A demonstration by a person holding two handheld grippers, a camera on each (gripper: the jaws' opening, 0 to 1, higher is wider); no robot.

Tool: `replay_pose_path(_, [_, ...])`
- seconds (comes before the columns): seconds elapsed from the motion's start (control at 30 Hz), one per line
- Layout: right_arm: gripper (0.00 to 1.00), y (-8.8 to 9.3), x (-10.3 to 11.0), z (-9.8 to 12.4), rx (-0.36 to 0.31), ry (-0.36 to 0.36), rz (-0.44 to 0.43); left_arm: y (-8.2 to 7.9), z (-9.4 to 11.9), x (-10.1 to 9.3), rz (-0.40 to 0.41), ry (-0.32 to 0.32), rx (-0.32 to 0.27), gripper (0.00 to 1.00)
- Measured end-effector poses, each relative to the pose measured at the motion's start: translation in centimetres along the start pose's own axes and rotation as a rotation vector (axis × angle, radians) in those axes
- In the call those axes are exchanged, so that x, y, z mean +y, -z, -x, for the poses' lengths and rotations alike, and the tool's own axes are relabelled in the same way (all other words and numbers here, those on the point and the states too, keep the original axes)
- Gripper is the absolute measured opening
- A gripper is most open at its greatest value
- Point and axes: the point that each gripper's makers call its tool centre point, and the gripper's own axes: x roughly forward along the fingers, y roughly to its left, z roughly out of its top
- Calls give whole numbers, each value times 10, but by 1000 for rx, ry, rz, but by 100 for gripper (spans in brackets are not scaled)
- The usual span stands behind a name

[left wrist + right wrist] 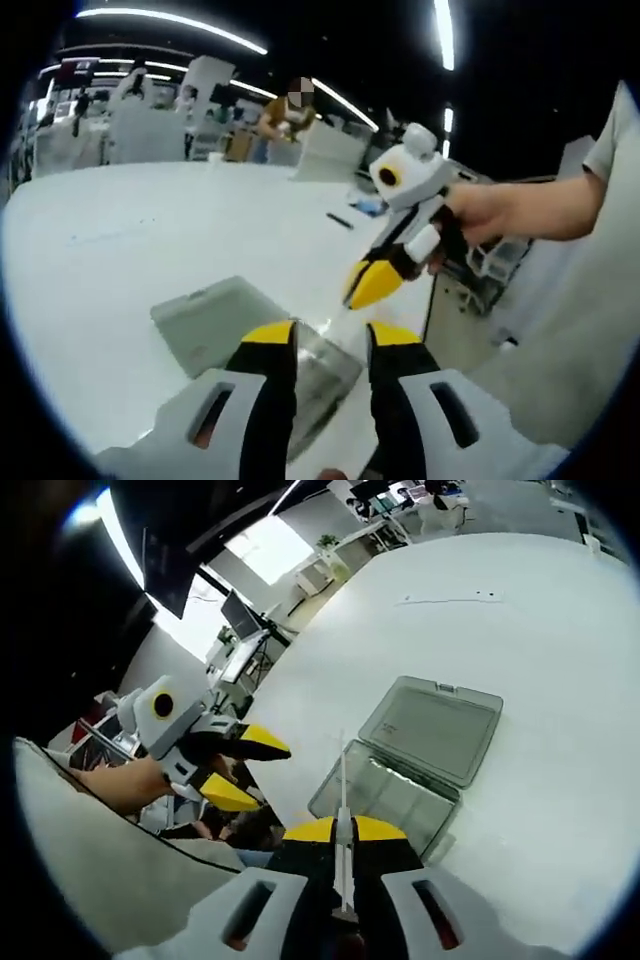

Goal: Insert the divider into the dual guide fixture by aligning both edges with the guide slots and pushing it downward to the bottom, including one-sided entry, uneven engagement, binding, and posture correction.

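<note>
A clear plastic box lies open on the white table [520,610]: its flat lid [435,728] is folded back and its slotted base [390,798] is nearer me. In the right gripper view my right gripper [345,830] is shut on a thin clear divider [342,780], which stands edge-on and upright just before the base. My left gripper [248,770] hangs open to the left of the box, holding nothing. In the left gripper view my left gripper [332,335] is open above the base [325,375], beside the lid [205,320]. The right gripper [372,285] reaches in from the right.
A hand [500,210] holds the right gripper. The table's edge [432,300] runs close to the box on the right. A small dark object [340,220] lies farther back on the table. A person [290,115], desks and equipment stand beyond it.
</note>
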Motion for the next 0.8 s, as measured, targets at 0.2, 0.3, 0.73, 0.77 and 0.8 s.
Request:
replay_pose_path(0.2, [0, 1, -5, -2, 10, 64, -20, 5, 6, 5, -11, -20, 11, 24])
replay_pose_path(0.3, [0, 0, -7, -4, 12, 100, -24, 6, 8, 7, -7, -25, 11, 24])
replay_pose_path(0.73, [0, 8, -14, -9, 83, 227, -76, 10, 17, 16, -1, -42, 10, 22])
replay_pose_path(0.77, [0, 6, -15, -10, 75, 228, -55, 10, 18, 16, 1, -43, 10, 22])
replay_pose_path(0.8, [0, 6, -15, -11, 75, 233, -60, 10, 18, 17, 2, -44, 9, 22])
